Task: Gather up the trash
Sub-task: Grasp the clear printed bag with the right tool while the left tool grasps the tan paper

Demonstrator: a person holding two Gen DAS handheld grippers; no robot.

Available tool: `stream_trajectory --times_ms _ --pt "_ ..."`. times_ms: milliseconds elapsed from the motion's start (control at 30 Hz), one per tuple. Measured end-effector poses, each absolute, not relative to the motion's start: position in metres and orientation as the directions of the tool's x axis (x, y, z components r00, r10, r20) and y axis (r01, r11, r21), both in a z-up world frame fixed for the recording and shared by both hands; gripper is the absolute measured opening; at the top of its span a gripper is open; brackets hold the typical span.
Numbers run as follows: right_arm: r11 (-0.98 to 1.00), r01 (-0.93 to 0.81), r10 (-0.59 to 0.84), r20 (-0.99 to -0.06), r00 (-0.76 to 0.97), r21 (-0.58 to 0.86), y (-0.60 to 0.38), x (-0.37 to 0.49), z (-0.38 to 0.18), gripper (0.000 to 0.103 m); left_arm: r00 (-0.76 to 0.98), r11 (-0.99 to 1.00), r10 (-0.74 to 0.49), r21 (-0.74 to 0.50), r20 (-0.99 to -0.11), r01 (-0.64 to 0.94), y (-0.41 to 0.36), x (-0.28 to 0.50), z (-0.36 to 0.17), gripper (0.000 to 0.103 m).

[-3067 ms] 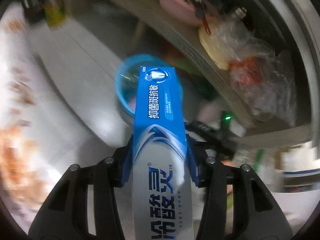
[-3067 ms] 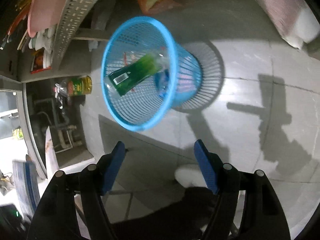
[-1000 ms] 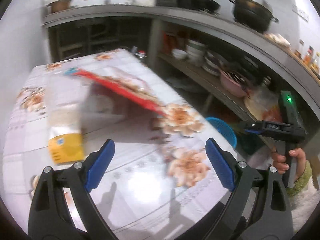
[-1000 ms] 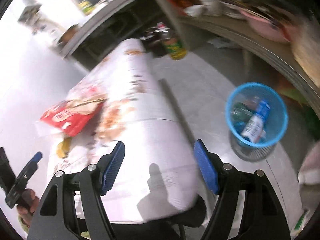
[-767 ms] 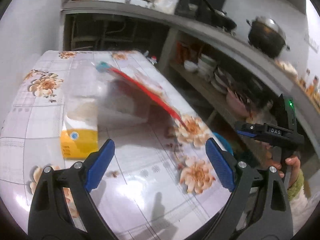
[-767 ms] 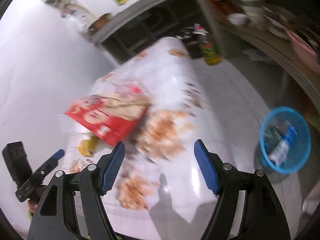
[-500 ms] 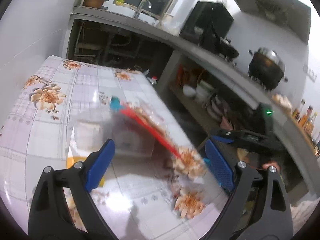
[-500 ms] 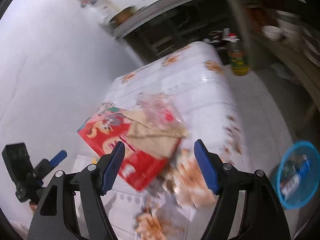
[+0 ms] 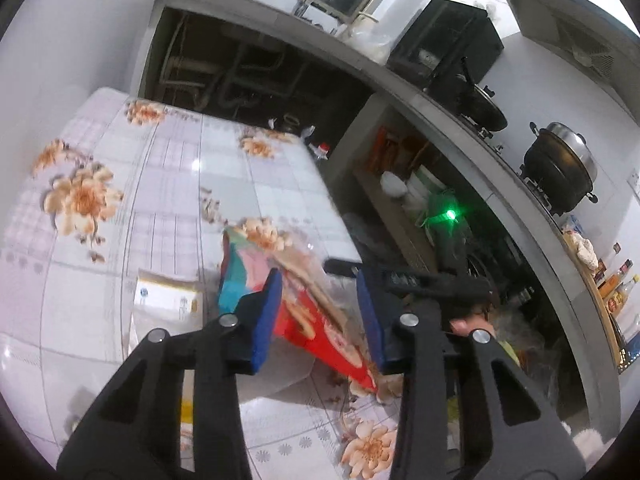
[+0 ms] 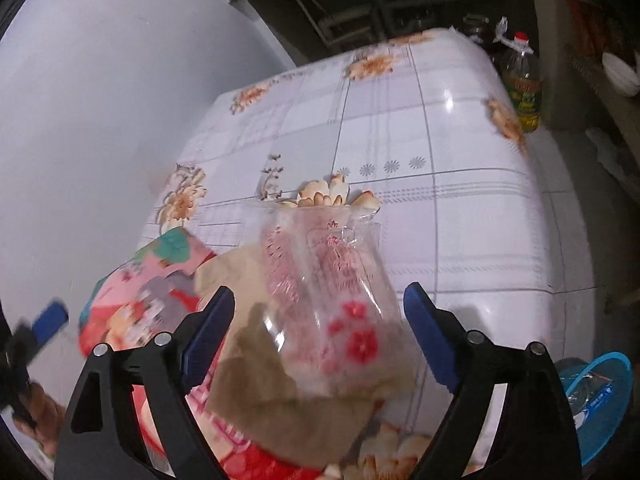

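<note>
Clear wrapper point(image 10: 332, 280) atop red bag point(image 9: 320, 320).

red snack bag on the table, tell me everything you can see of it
The red snack bag is a large, flat, glossy printed package, red with pink and teal cartoon patches at its far end. It lies on the floral tablecloth, one edge lifted in the left wrist view. A brown paper piece and a clear wrapper printed with red flowers rest on top of it. The closing left claw frames it; contact is unclear.
</note>
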State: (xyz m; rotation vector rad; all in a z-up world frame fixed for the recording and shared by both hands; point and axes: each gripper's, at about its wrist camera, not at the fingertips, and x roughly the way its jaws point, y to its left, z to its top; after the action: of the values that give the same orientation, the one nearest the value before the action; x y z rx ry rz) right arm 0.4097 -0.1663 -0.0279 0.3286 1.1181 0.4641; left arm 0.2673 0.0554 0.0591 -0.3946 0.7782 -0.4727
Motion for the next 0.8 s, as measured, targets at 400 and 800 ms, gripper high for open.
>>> stream_trajectory --times_ms 400,800 --pt "0.82 -0.169 0.57 -0.75 0.336 0.547 -0.168 0.413 -0.044 0.059 0.593 0.771 -0.614 -0.559 -0.522 0.306 0.074 0.219 0.031 0.039" --pt "0.808 -0.156 0.583 -0.729 0.36 0.569 -0.175 0.402 -0.038 0.021 0.581 0.772 -0.623 -0.529 -0.523 0.351 0.041 0.222 0.03 0.048"
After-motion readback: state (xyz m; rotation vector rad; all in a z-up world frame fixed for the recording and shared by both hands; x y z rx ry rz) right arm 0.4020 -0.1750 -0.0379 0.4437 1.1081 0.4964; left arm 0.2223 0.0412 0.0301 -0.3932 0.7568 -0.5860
